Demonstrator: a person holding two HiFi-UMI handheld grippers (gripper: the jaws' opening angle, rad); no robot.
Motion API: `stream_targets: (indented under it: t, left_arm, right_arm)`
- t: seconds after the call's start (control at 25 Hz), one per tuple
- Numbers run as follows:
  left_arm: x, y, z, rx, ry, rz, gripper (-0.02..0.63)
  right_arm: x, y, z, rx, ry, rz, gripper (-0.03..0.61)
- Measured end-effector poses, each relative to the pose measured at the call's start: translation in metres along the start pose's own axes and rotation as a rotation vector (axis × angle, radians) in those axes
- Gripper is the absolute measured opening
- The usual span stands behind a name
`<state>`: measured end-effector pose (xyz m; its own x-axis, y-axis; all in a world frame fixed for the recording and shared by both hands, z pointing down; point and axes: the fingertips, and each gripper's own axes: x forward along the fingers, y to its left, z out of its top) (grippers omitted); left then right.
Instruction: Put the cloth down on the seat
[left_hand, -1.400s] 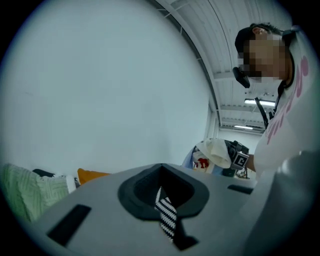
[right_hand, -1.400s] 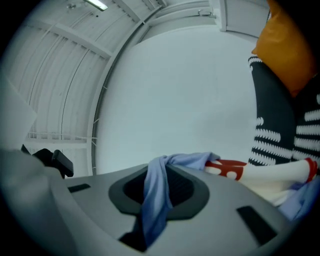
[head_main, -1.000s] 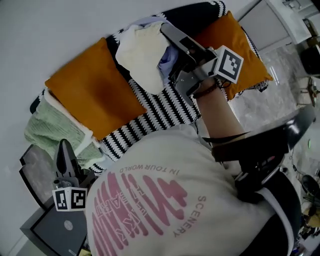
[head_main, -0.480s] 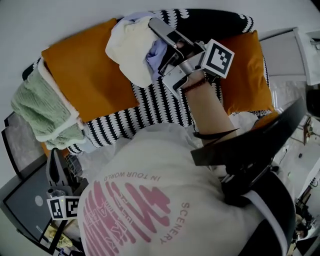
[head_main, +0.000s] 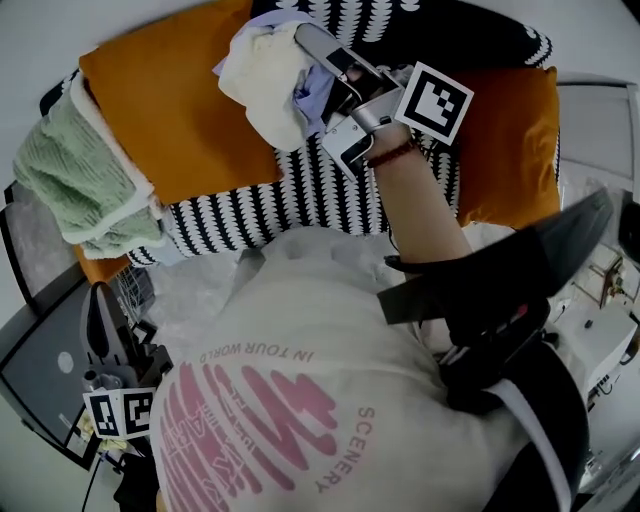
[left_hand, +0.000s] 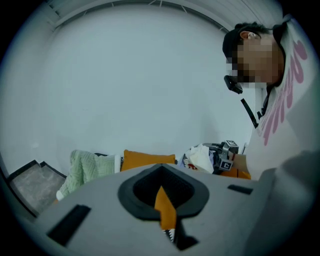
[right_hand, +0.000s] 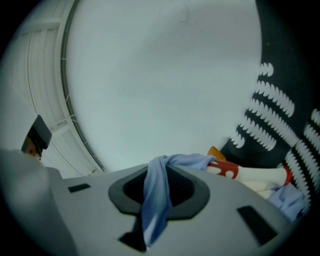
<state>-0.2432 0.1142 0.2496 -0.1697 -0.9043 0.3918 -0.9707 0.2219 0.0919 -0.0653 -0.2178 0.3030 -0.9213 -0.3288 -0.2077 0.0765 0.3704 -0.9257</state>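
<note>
The cloth (head_main: 262, 80) is a bunched bundle of cream and pale blue fabric, hanging over the black-and-white patterned sofa seat (head_main: 300, 205). My right gripper (head_main: 308, 38) is shut on it, reaching in from the right. In the right gripper view a pale blue strip of the cloth (right_hand: 155, 195) is pinched in my right gripper (right_hand: 150, 220), and the rest trails off to the right. My left gripper (head_main: 97, 322) hangs low at the left, away from the sofa, its jaws together with nothing in them. In the left gripper view my left gripper (left_hand: 165, 212) faces the sofa and the cloth (left_hand: 200, 157).
An orange cushion (head_main: 165, 110) lies left of the cloth and another orange cushion (head_main: 505, 150) to the right. A green towel (head_main: 75, 185) is draped over the sofa's left end. A dark laptop (head_main: 40, 370) sits beside my left gripper. A white wall is behind the sofa.
The head view has swung, so the sofa sits more level in the frame. My right gripper still holds the cloth over the seat, now higher in the picture. The left gripper stays low.
</note>
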Motion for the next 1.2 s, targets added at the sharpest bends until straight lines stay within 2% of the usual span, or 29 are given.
stream_targets:
  t: [0.16, 0.24, 0.32, 0.44, 0.52, 0.6, 0.76, 0.84, 1.04, 1.2]
  left_arm:
    - [-0.001, 0.001, -0.005, -0.03, 0.02, 0.006, 0.003]
    - [0.0, 0.0, -0.004, -0.036, 0.017, 0.004, 0.003]
    - [0.001, -0.001, -0.003, -0.039, 0.011, -0.003, 0.003]
    - [-0.003, 0.003, -0.009, -0.024, 0.028, -0.013, 0.003]
    - [-0.004, 0.004, -0.011, -0.02, 0.031, -0.008, 0.003]
    - [-0.002, 0.003, -0.01, -0.028, 0.021, -0.001, 0.003]
    - [0.004, 0.003, -0.013, -0.049, 0.036, 0.0, 0.003]
    - [0.006, 0.001, -0.013, -0.045, 0.057, -0.008, 0.003]
    - [0.013, -0.013, -0.007, -0.01, 0.07, 0.001, 0.003]
    - [0.006, -0.001, -0.023, -0.039, 0.104, 0.002, 0.003]
  right_arm:
    - [-0.007, -0.03, -0.015, -0.019, 0.037, -0.076, 0.071]
    - [-0.013, -0.049, -0.018, -0.065, 0.057, -0.151, 0.071]
    - [-0.024, -0.074, -0.022, -0.157, 0.093, -0.273, 0.071]
    - [-0.041, -0.103, -0.036, -0.352, 0.214, -0.43, 0.07]
    - [-0.049, -0.116, -0.045, -0.451, 0.297, -0.489, 0.071]
    - [-0.055, -0.127, -0.052, -0.496, 0.349, -0.512, 0.069]
    - [-0.065, -0.159, -0.069, -0.442, 0.388, -0.547, 0.069]
    - [-0.072, -0.178, -0.075, -0.409, 0.404, -0.593, 0.069]
    - [-0.098, -0.231, -0.07, -0.41, 0.45, -0.769, 0.07]
    - [-0.13, -0.268, -0.083, -0.431, 0.51, -0.922, 0.069]
